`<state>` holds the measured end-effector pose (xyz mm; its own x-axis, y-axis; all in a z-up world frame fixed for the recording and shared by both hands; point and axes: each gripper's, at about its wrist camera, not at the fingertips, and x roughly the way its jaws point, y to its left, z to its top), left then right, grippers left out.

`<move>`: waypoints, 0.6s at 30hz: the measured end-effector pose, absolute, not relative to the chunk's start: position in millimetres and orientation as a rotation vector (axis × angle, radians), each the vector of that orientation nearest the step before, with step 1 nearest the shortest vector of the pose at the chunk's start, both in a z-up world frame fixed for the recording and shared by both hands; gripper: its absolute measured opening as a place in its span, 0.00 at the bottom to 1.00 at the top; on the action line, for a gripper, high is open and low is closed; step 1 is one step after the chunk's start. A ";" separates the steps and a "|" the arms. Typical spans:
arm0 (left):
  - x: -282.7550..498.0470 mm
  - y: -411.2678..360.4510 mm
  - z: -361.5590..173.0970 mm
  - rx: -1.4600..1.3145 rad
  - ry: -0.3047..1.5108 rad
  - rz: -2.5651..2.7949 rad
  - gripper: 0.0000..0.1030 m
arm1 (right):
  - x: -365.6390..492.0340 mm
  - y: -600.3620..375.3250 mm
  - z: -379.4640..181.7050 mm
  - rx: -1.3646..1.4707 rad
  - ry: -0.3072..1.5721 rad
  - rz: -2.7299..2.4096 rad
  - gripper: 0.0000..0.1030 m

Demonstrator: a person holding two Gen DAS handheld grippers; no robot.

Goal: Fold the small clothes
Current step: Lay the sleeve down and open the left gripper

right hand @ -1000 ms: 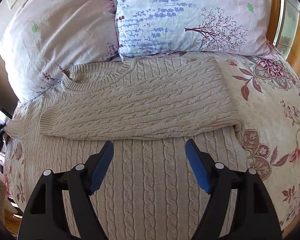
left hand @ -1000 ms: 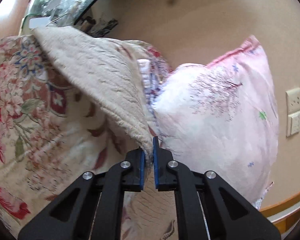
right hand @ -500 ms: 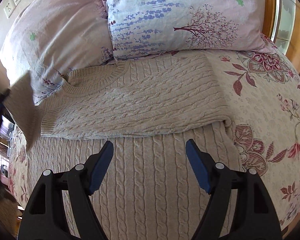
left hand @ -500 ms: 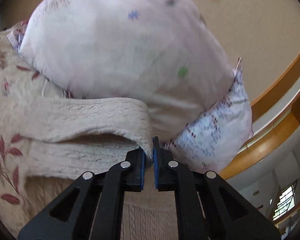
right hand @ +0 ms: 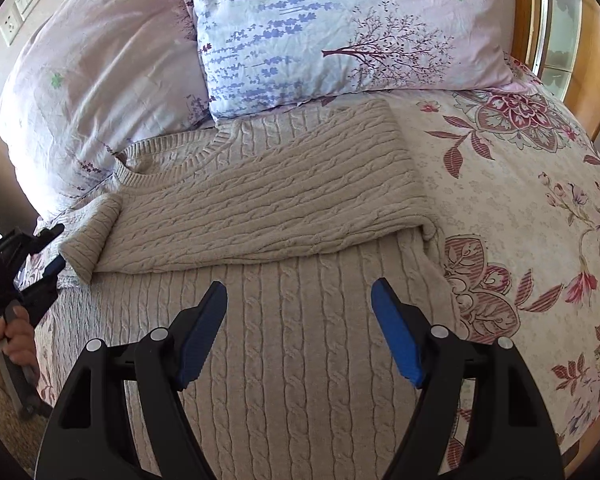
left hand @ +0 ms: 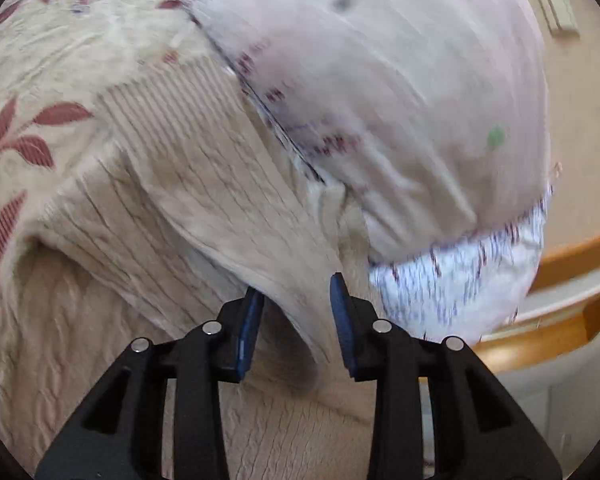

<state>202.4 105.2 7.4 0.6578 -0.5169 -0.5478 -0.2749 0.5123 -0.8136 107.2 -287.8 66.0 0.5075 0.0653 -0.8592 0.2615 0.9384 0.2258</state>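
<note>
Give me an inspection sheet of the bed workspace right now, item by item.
Surface: floral bedspread, sweater spread on it.
Job's things: beige cable-knit sweater, one sleeve folded across the chest, other sleeve's cuff now lying at its end.
Clutter: two pillows at the head, touching the collar.
Grippers: left gripper open, cuff edge loose between its fingers; right gripper open, above the lower body.
Cables: nothing seen.
Surroundings: wall sockets, wooden headboard.

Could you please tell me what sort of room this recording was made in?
Most likely a bedroom: a bed with a floral bedspread, two printed pillows against a wooden headboard, and a knit sweater laid out.
</note>
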 end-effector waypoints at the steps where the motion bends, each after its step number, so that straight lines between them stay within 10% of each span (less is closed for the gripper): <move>1: 205.1 113.6 4.3 -1.092 0.874 -0.142 0.32 | 107.8 -286.1 66.2 0.346 1.038 -0.114 0.74; 5: 217.4 125.4 3.7 -1.173 0.835 -0.111 0.09 | 108.9 -283.9 67.3 0.333 1.036 -0.091 0.74; 18: 210.9 -109.3 64.7 -0.165 0.824 -0.600 0.20 | 90.9 -335.1 75.2 0.443 0.975 -0.156 0.74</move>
<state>210.9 -109.3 64.7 0.5255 -0.5608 -0.6398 0.4367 0.8232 -0.3629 90.9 -335.1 75.2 0.5584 0.0682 -0.8268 0.3228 0.9002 0.2923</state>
